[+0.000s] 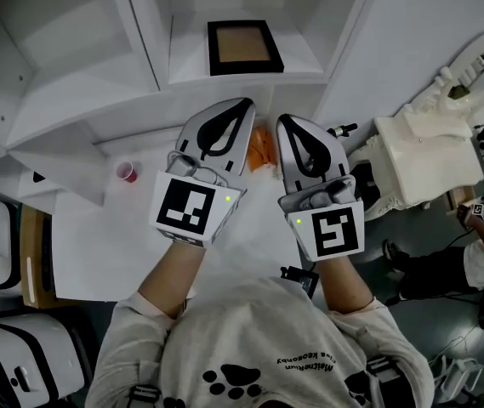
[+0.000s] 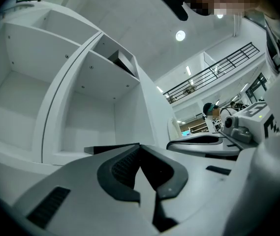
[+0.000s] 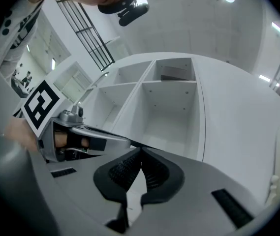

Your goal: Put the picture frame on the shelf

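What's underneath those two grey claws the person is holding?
Only a patch of an orange object shows, in the gap between the grey left gripper and right gripper. The grippers cover the rest, so what it is cannot be told.

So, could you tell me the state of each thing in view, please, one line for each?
picture frame: lying flat in a compartment of the shelf, not held.
left gripper: fingers shut, nothing between them.
right gripper: fingers shut, nothing between them.
red cup: upright on the white table, apart from both grippers.
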Available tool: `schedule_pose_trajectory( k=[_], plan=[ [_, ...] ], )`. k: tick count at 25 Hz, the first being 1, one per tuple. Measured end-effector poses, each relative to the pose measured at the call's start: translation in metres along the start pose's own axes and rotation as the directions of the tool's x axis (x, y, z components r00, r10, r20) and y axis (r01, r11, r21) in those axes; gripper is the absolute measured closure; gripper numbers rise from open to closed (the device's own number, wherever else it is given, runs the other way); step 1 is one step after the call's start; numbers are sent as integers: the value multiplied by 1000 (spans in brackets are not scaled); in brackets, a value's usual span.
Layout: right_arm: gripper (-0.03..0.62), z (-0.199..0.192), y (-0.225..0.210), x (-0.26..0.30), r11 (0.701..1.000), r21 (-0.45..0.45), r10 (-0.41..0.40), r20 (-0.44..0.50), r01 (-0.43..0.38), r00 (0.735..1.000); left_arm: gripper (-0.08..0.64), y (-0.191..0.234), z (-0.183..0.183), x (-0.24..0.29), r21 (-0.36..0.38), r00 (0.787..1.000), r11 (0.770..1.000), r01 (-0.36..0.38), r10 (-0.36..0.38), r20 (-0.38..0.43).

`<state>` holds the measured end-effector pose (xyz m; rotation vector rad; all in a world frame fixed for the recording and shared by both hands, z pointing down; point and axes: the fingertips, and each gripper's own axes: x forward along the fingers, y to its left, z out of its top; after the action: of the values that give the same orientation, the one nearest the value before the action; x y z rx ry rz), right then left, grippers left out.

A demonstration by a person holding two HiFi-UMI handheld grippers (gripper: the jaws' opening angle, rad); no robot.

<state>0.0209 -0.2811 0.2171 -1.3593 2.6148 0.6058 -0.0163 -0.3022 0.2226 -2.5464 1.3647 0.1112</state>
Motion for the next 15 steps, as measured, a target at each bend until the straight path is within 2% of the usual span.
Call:
schedule_pose_trajectory(
  k=[10, 15],
  plan=[
    [560, 10, 10, -19, 998, 24, -57, -10, 57, 998, 540, -11, 6, -38, -24, 999, 999, -30, 30, 32],
    [560, 10, 22, -35, 997, 35, -71, -21, 72, 997, 540, -22, 6, -59, -76, 996, 995, -63, 67, 56]
  ],
)
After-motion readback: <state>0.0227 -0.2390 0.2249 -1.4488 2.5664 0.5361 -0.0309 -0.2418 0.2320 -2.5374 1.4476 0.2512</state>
